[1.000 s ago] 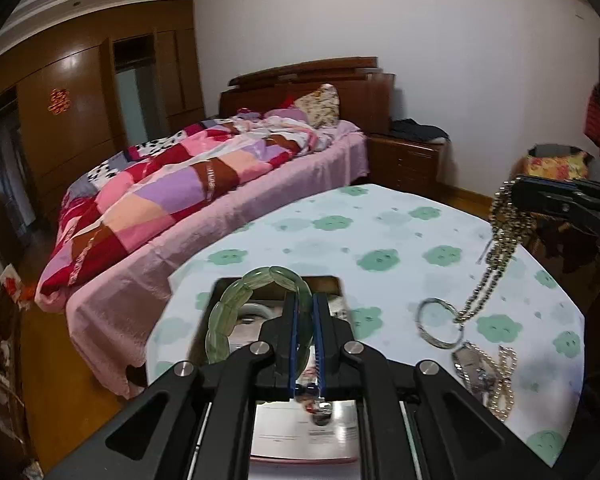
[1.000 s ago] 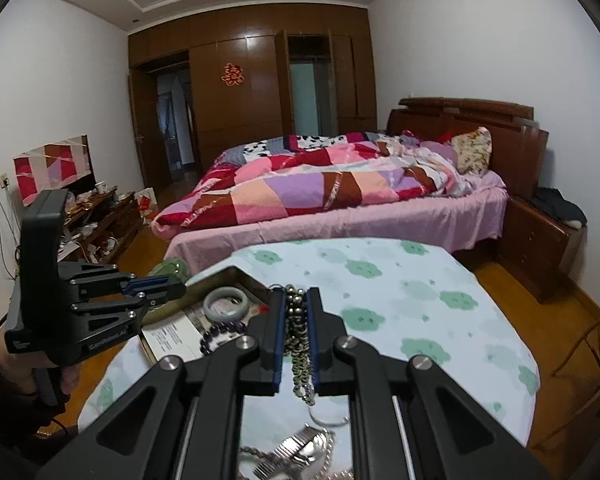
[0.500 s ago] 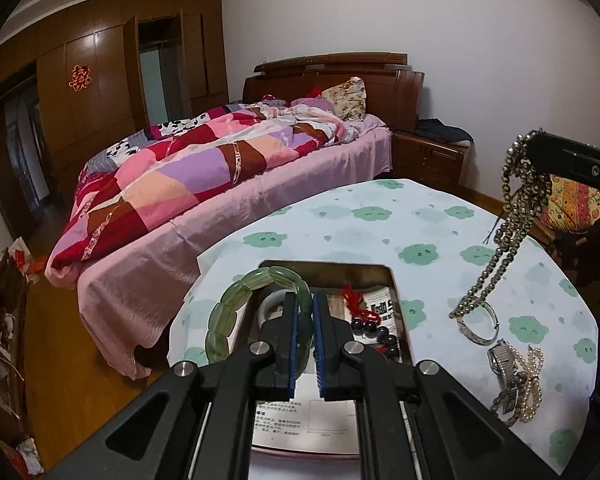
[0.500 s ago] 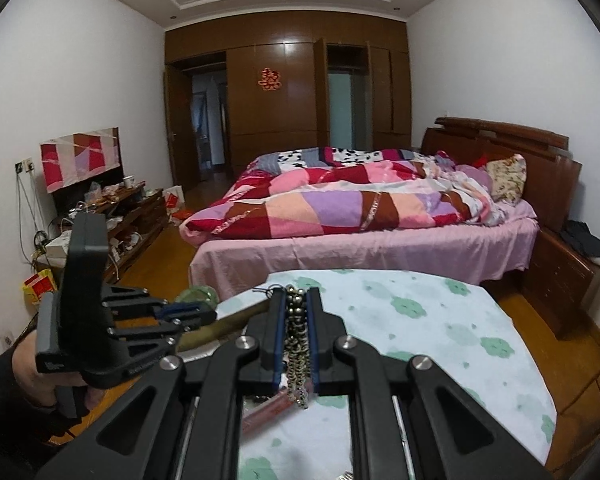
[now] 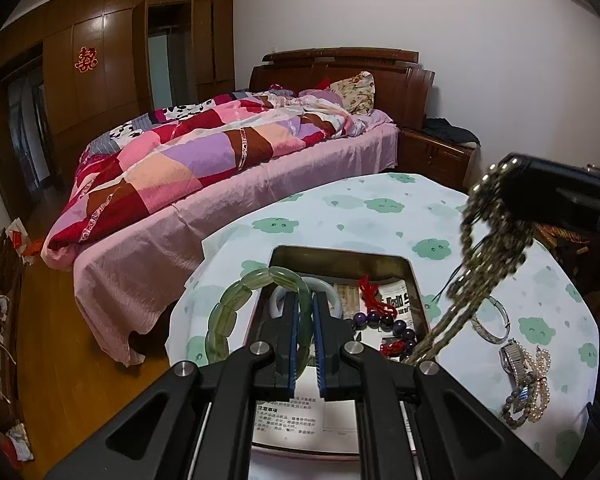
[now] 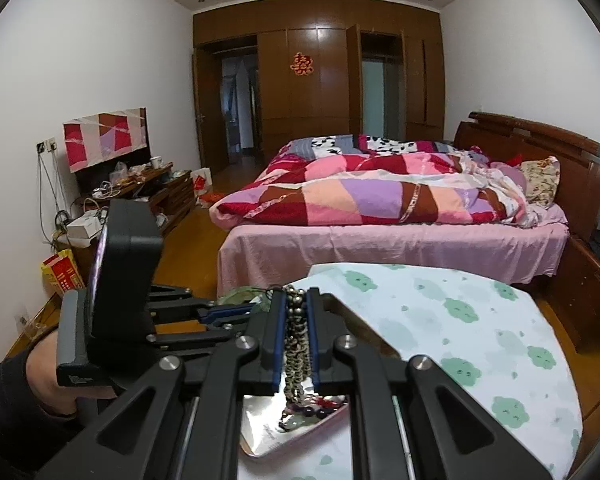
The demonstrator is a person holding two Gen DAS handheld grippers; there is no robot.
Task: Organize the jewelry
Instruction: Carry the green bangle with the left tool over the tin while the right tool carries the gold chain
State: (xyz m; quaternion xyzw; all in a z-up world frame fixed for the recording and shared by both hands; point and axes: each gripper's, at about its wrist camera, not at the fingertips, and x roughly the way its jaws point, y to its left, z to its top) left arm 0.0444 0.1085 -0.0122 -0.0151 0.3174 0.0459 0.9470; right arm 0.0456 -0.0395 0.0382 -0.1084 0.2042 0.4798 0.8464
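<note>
My left gripper (image 5: 303, 300) is shut on a green jade bead bracelet (image 5: 236, 304), held over the near left part of an open metal box (image 5: 340, 256). The box holds a pale jade bangle (image 5: 278, 300), dark purple beads (image 5: 384, 320), red cord and printed paper. My right gripper (image 6: 296, 300) is shut on a long brass-coloured bead necklace (image 6: 296, 352). In the left wrist view the necklace (image 5: 480, 248) hangs from the right gripper's jaws down to the box's right edge. A silver bangle (image 5: 490, 322), a watch (image 5: 514, 360) and pearl strands (image 5: 538, 380) lie on the cloth to the right.
The box sits on a round table with a white cloth with green clouds (image 5: 380, 208). A bed with a patchwork quilt (image 5: 204, 152) stands behind the table. A wooden nightstand (image 5: 436, 156) is at the back right, and a low cabinet (image 6: 140, 192) by the left wall.
The right gripper has carried the necklace left, from above the silver bangle to the box's right edge. The left gripper has kept the green bracelet over the box, shifting slightly.
</note>
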